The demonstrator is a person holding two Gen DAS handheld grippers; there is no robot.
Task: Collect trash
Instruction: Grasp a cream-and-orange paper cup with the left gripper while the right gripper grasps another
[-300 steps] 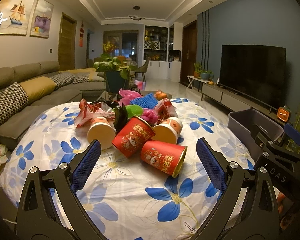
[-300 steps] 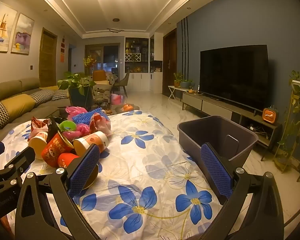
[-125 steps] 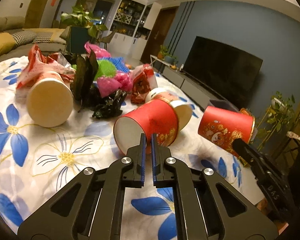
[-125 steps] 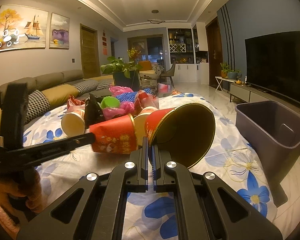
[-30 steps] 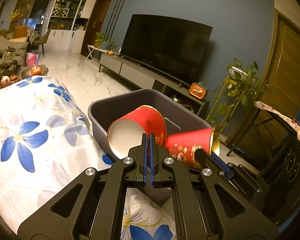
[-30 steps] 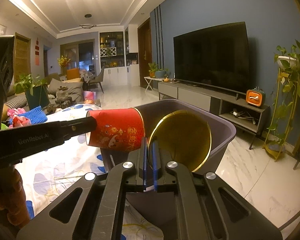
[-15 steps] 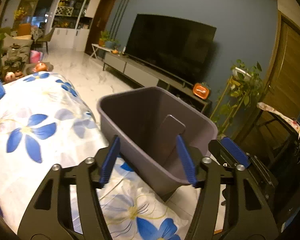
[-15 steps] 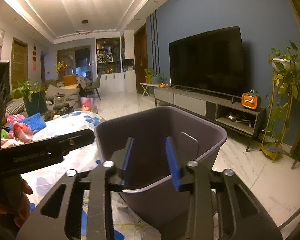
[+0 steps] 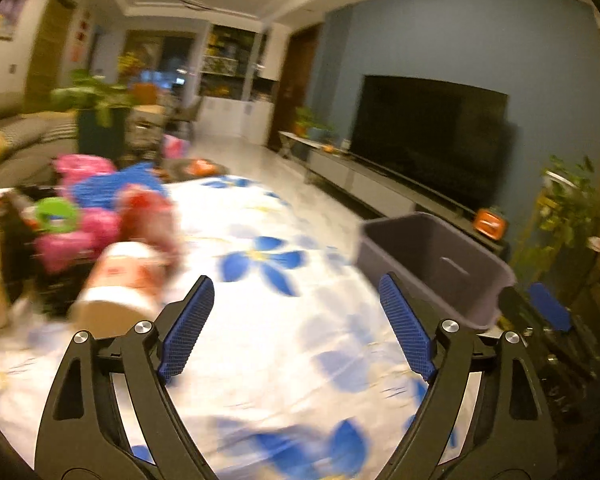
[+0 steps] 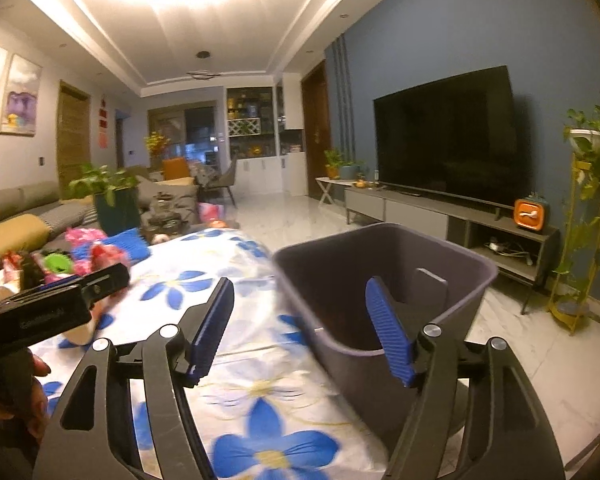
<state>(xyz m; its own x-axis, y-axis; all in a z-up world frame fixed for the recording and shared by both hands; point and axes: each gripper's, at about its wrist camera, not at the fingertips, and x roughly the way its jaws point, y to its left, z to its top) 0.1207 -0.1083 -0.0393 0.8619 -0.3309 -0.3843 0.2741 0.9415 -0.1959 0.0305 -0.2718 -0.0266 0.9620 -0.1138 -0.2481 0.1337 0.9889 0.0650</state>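
My left gripper is open and holds nothing above the flowered tablecloth. To its left lies a blurred pile of trash: a paper cup on its side, pink and blue wrappers, a green piece. The grey bin stands off the table's right edge. My right gripper is open too, in front of the grey bin, with its right finger over the rim. The bin's bottom is hidden. The left gripper's body shows at the left of the right wrist view, with the pile beyond it.
A sofa runs along the left wall, with a potted plant beyond the table. A TV and a low cabinet line the right wall. A plant stand rises right of the bin.
Both grippers opened over the bin and the two red cups left them. Since then the left gripper has swung left toward the trash pile, and the right has drawn back a little.
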